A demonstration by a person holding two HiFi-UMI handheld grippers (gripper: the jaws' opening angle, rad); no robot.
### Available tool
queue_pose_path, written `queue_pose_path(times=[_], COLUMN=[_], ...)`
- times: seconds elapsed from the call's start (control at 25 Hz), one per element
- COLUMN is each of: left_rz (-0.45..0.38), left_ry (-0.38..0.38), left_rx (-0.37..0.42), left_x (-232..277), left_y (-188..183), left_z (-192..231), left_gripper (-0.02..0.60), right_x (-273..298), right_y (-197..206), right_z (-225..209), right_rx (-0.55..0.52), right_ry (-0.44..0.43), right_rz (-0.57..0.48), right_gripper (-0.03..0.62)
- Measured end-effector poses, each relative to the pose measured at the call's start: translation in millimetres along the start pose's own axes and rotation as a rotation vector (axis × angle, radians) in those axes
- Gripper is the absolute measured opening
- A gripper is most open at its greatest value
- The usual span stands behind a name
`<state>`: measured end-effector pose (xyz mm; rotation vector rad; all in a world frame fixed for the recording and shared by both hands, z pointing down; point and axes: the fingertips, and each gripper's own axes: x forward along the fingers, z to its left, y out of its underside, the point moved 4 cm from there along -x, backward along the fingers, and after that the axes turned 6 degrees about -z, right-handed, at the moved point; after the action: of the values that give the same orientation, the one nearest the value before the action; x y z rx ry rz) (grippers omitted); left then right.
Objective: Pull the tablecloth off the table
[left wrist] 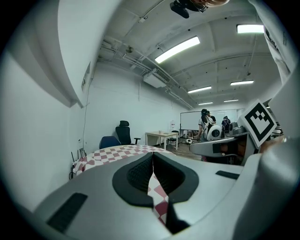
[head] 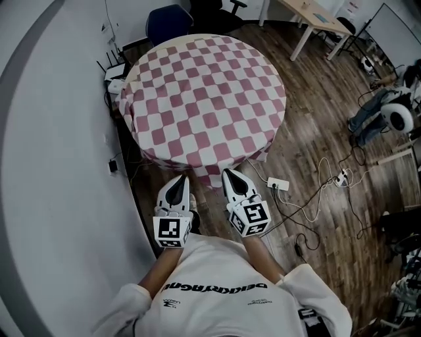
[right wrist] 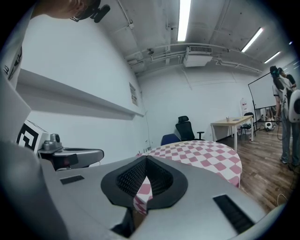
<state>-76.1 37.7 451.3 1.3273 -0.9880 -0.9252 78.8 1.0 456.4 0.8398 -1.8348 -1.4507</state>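
Note:
A round table wears a red-and-white checked tablecloth (head: 204,99) whose hem hangs over the near edge. My left gripper (head: 183,178) and right gripper (head: 227,173) sit side by side at that near hem, below the tabletop's rim. In the left gripper view the left gripper (left wrist: 153,161) is shut, with a strip of the tablecloth (left wrist: 160,194) pinched between the dark pads. The right gripper (right wrist: 146,161) is likewise shut on a fold of the tablecloth (right wrist: 142,193). Beyond both jaws the cloth-covered top (right wrist: 206,154) stretches away.
A curved white wall runs along the left. A blue chair (head: 168,23) stands behind the table, a wooden desk (head: 316,20) further back. A power strip (head: 277,183) and cables lie on the wooden floor to the right. A person's legs (head: 371,115) show at far right.

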Motion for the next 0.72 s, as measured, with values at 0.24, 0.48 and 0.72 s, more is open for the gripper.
queue_pose_path(times=[0.24,0.48,0.72], left_rz=[0.049,0.147,0.231], left_ry=[0.003,0.04,0.073], left_rx=[-0.01,-0.057,-0.072], left_x=[69,133,202], left_y=[4,26,56], left_z=[67,118,162], left_gripper=[0.017,0.017,0.018], right_x=[84,154,221], right_y=[-7,-3,24], right_z=[-21,-51,-88], right_rx=[0.022,0.076,0.118], right_ry=[0.036,0.1,0.159], right_rz=[0.031,0.067,0.165], right_gripper=[0.034,0.035,0.035])
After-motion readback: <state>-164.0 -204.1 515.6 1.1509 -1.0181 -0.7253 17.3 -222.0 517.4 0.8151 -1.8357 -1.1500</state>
